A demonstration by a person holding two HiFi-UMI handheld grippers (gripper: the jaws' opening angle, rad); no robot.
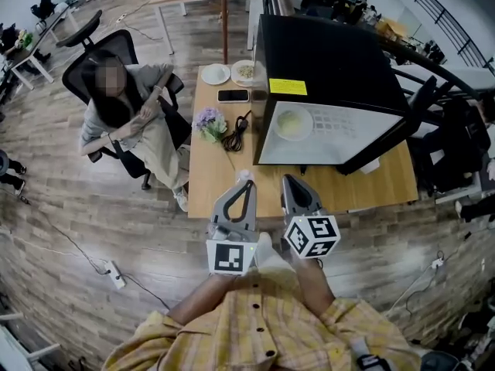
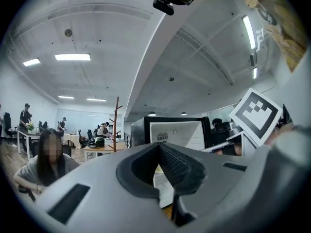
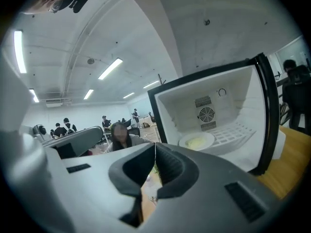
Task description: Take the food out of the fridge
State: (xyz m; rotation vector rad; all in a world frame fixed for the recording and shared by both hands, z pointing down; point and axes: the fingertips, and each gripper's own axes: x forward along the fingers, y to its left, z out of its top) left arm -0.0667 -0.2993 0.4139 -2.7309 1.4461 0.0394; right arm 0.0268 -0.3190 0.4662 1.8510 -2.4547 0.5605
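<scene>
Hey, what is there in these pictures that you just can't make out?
- Pale food on the round white plate inside the open black mini fridge: too small and soft to identify, head and right gripper views.
- Yellow label on the fridge top: print too small, head view.
- Plate in the left gripper view: hidden behind the grey left gripper's own body.

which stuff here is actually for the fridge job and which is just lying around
For the job:
- fridge, door open
- plate of food inside it
- left gripper and right gripper, both shut and empty

Lying about on the table:
- phone
- purple flowers
- black cable
- white plate
- second plate
</scene>
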